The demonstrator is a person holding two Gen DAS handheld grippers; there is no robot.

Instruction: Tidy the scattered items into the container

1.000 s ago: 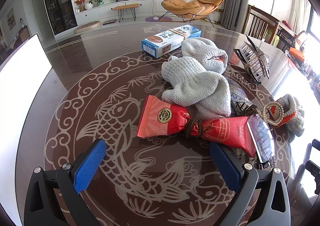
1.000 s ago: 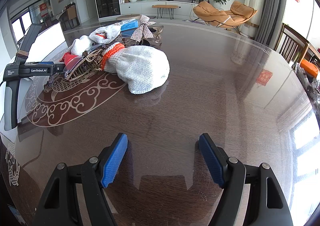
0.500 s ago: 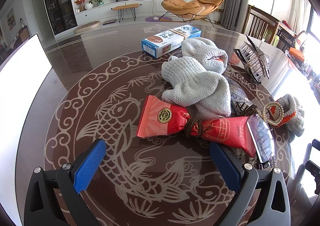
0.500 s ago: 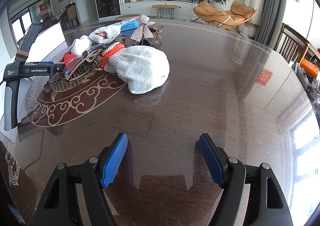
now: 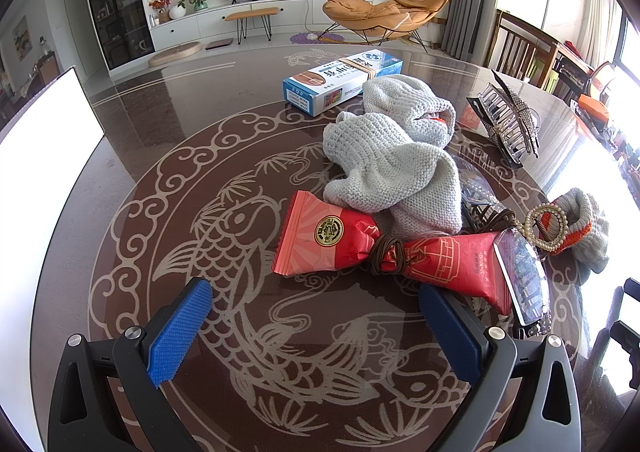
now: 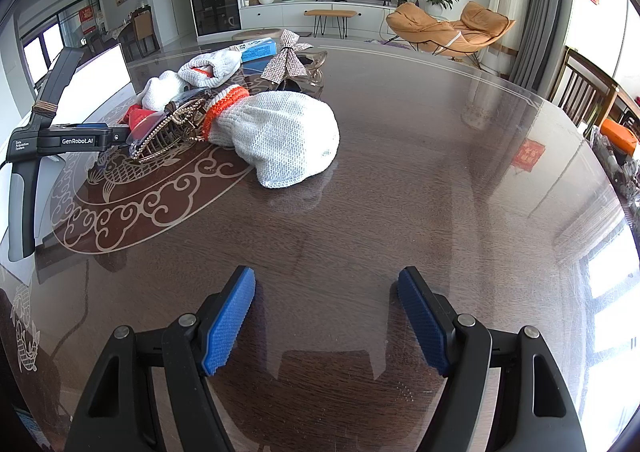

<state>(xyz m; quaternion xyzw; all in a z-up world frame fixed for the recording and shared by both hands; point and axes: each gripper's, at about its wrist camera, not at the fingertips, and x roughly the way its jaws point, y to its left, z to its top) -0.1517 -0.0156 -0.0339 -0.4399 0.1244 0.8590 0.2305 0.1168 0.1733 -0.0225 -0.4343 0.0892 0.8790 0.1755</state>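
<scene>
- the white container [image 5: 48, 124] stands at the far left edge of the table [image 5: 168, 100] in the left wrist view; nothing can be seen inside it from here, and every item lies to its right.
- the left gripper [image 5: 316, 326] hangs low over the koi pattern, jaws spread wide and empty, blue pads facing each other.
- the red packet [image 5: 384, 252] lies just ahead of that gripper and a little to its right, its long axis running left to right across the line of the fingers, with a brown cord knotted round its middle. the gap between the jaws looks wide enough to take the narrow waist at the knot, so this seems the likely first pick, and the left gripper is clearly the nearer one.
- behind the packet sits a grey knitted glove [image 5: 392, 156], touching it; farther back a blue and white box [image 5: 340, 82].
- to the right: a rhinestone hair claw [image 5: 506, 122], a pearl bracelet [image 5: 546, 226] resting on a second glove with an orange cuff [image 5: 584, 228].
- the right gripper [image 6: 326, 318] is also spread and empty, level over bare table, well apart from the pile; the orange-cuffed glove is its closest item, ahead and to its left.
</scene>
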